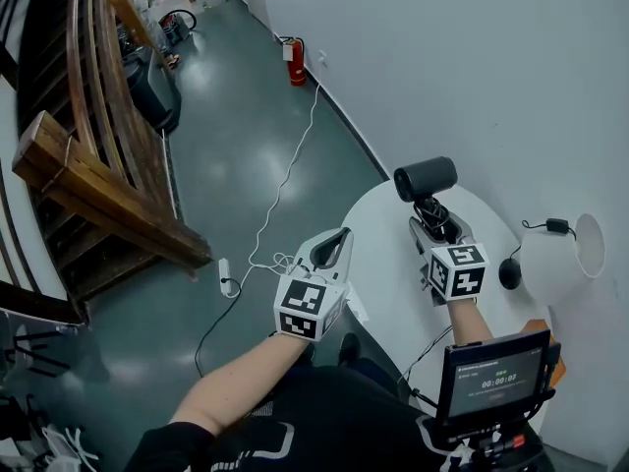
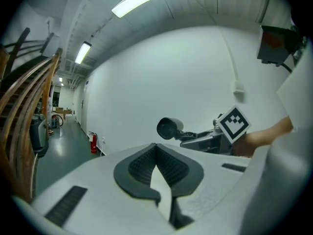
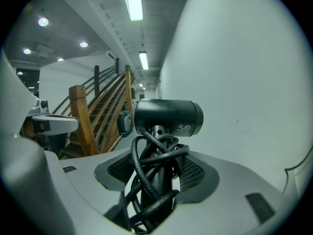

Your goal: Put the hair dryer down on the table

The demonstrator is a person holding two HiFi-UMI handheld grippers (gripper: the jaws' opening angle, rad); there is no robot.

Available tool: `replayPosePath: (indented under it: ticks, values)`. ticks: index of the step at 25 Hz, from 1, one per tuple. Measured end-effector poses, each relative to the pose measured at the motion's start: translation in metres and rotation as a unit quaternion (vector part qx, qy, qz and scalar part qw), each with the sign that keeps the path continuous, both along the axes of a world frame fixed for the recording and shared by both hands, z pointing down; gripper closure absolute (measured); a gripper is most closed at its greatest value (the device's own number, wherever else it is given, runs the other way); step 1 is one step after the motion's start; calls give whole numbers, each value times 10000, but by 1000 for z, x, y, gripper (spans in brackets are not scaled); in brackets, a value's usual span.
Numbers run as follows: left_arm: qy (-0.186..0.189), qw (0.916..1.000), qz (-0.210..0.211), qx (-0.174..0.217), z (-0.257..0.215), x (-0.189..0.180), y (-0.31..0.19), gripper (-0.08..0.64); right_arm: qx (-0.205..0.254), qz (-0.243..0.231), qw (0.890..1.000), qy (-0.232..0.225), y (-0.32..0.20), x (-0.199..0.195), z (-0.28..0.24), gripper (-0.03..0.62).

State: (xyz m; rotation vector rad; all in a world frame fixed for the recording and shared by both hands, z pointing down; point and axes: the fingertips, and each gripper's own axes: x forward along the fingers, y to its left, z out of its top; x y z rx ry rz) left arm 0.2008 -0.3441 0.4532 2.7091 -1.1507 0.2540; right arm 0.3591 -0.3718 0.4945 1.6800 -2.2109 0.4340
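Hair dryer, black plastic, barrel-headed (image 1: 426, 178) (image 3: 168, 116), held upright above round white bench (image 1: 383, 226), barrel horizontal on top, handle pointing down. Right claw (image 1: 432, 220) (image 3: 156, 176) clamped on handle and black cord (image 3: 145, 163) looped round it. Left claw (image 1: 332, 249) (image 2: 157, 168) empty, pads meeting at tips, near bench's left edge.

Over the table (image 1: 381, 222): hair dryer (image 1: 426, 178).
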Motion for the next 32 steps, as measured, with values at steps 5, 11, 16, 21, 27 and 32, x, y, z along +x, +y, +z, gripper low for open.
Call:
replayPosePath:
  ticks: [5,11,16,21,27,32]
  values:
    - [-114,9997,-189,-124,10,1,-7,555,-194,-290,9994,36,-24,-2,18,327]
    - [-161,9988,-328,-338,23,8,-17,555,-500,-407,9979,33,-46,7,48,327]
    - [-159,9971,-461,-581,42,9,-21,555,-776,-461,9959,47,-54,9,78,327]
    - [-155,9950,-537,-826,61,12,-22,555,-1020,-504,9935,58,-61,10,105,327]
    - [-215,9935,-537,-978,78,12,-23,555,-1251,-527,9907,94,-70,8,131,327]
    - [-236,9922,-561,-1091,85,9,-19,555,-1519,-595,9863,232,-73,6,154,327]
